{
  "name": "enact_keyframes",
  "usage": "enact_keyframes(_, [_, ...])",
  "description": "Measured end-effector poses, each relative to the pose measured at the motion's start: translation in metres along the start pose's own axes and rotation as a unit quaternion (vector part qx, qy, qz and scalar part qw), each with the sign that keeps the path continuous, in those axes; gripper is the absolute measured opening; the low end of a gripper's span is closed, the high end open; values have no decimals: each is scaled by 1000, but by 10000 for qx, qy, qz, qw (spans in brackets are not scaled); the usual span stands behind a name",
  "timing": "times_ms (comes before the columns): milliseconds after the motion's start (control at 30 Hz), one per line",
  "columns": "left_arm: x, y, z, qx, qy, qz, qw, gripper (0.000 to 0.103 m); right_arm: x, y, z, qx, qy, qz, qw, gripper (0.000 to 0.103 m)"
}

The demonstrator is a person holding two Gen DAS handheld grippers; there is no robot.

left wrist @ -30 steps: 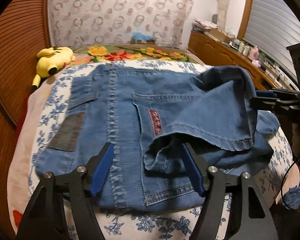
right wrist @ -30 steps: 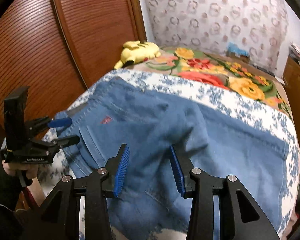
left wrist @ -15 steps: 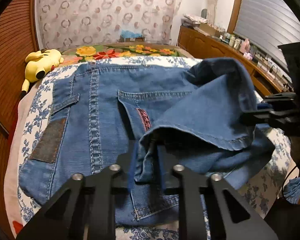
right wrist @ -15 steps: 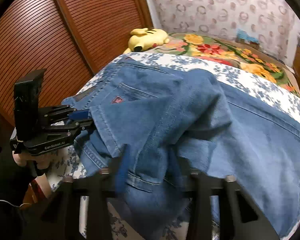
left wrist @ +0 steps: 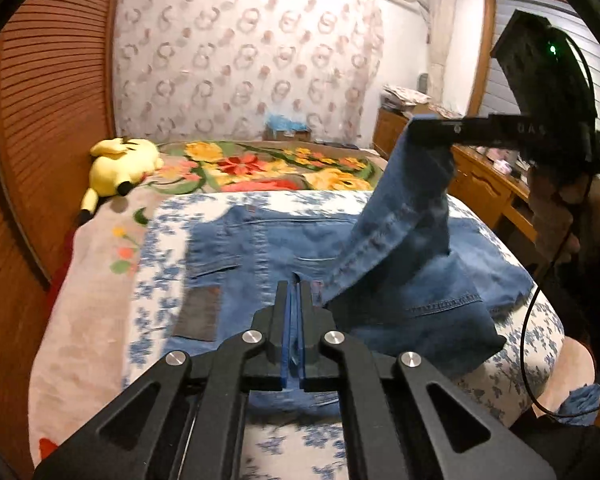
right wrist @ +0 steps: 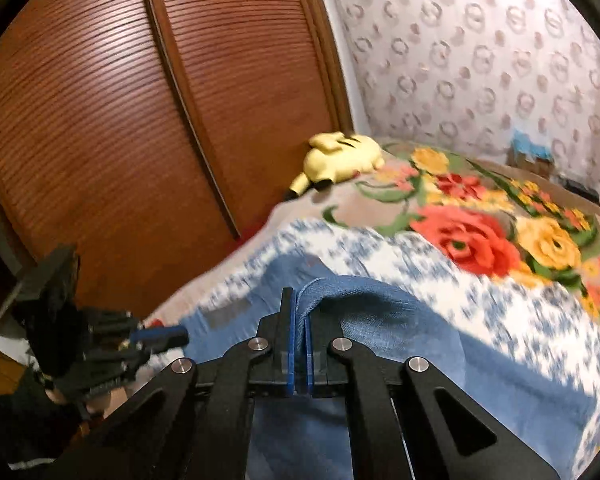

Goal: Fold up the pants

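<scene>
- Pants (left wrist: 412, 248), blue denim, lie on the bed (left wrist: 100, 312) over a blue-flowered sheet (left wrist: 156, 240); one part is lifted.
- Left gripper (left wrist: 296, 312): jaws closed on a denim edge.
- Right gripper (right wrist: 300, 328): jaws clamped on a raised fold of denim.
- Yellow plush toy (left wrist: 118, 162) rests near the wooden shutter doors (right wrist: 140, 120).

The room has warm, dim, yellowish light. Both pictures bend at the edges, with dark corners — like looking through a round glass. The blue-flowered sheet (right wrist: 440, 264) looks smeared and blurry. A tiny green light (left wrist: 553, 49) glows upper right.
</scene>
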State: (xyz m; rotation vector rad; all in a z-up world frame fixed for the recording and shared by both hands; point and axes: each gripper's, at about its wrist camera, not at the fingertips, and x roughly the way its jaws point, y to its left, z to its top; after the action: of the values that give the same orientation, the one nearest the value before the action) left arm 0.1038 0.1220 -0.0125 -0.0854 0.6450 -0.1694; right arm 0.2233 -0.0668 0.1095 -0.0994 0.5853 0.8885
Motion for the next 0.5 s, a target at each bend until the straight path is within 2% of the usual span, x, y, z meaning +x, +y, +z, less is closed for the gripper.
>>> enact_keyframes(100, [6,5,-2,-55,115,73,9999,7,8,7,4,-162,37,-14,9999,3])
enact_keyframes(133, [10,6,-4,-59,170,38,9998,14,10,7,4,-182,67,0,9998,3])
enact_keyframes(200, [19,6,-7,-72,212,-78,9997,42,20,9,2,-234,138,-12,9996,3])
enact_keyframes(267, [30,5,-9,-68,268,-154,9995,54,24,7,2,-229,203,-13,9995,3])
enact_keyframes(500, [87,9,-4,-20,563,-379,9977,55,25,3,10,-102,316,-113,9994,3])
